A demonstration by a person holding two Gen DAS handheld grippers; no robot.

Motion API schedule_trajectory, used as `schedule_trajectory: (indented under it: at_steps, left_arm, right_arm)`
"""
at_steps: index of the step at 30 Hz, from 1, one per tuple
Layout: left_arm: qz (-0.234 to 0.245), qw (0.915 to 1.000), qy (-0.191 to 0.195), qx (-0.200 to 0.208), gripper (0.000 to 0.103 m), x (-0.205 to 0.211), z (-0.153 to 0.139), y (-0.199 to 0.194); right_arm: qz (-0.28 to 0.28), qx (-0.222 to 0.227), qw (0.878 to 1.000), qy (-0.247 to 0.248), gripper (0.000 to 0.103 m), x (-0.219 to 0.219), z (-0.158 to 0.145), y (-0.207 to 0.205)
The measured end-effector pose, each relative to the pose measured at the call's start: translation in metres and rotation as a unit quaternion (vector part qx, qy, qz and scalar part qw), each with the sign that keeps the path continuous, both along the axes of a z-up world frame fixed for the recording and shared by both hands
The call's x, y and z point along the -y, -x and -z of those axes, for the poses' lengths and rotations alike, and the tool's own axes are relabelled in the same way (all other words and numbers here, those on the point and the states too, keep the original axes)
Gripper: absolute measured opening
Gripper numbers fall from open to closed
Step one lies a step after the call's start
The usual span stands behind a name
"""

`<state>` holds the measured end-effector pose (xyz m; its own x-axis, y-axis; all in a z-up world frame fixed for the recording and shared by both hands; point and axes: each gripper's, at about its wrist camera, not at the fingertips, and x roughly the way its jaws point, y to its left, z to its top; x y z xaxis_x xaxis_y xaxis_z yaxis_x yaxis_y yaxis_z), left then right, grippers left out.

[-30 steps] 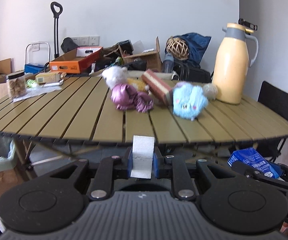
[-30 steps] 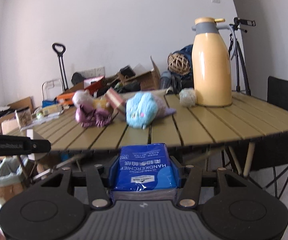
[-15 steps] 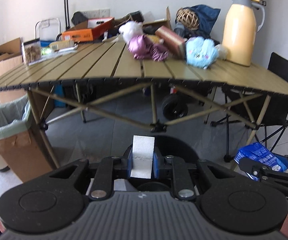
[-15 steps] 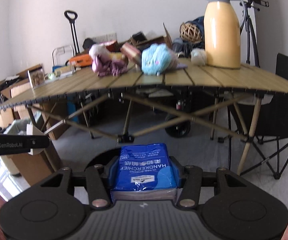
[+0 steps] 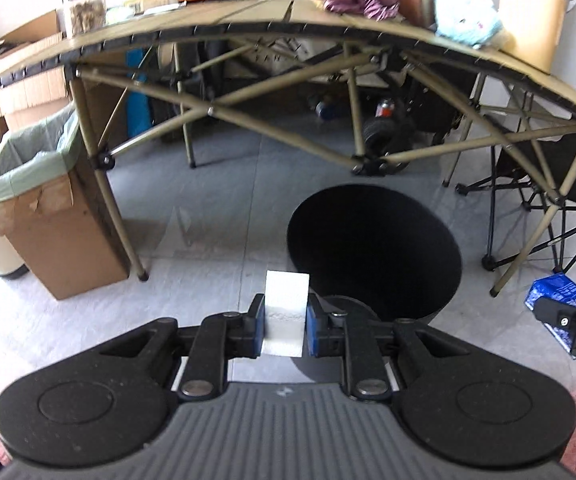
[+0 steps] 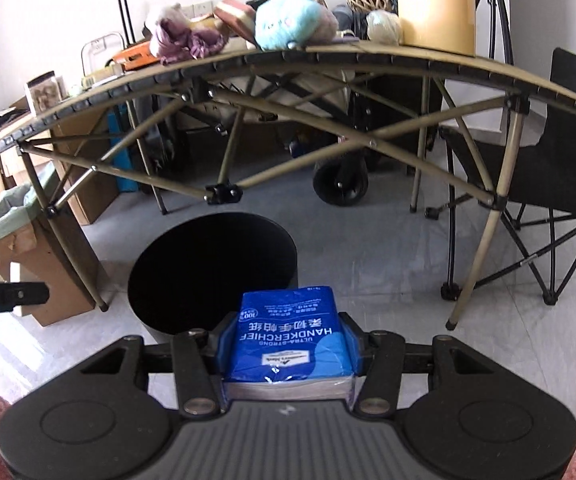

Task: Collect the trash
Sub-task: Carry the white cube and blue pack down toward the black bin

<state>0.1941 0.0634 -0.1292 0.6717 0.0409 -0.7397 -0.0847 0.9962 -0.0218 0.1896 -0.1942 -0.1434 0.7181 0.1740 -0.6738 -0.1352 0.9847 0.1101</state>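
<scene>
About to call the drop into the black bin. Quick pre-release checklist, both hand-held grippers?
1. Left hand-held gripper shut on white folded paper: ok.
2. Right hand-held gripper shut on blue tissue pack: ok.
3. Black bin mouth open, nothing covering it: ok.
4. White paper over the bin mouth: not ok; it sits at the near rim, slightly to the left in the left wrist view.
5. Tissue pack over the bin mouth: not ok; it sits right of the bin.
6. Bin contents or fill level: cannot tell; interior is dark.
</scene>
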Motion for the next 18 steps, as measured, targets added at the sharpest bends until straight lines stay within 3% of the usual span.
schedule_trajectory:
  at_steps: [18]
  left_arm:
    - [0.011, 0.9967, 0.002, -0.08, 0.019, 0.019, 0.023, -0.051]
  right_arm:
    - [0.014, -0.034, 0.999, -0.004, 0.05, 0.003, 0.02, -0.024]
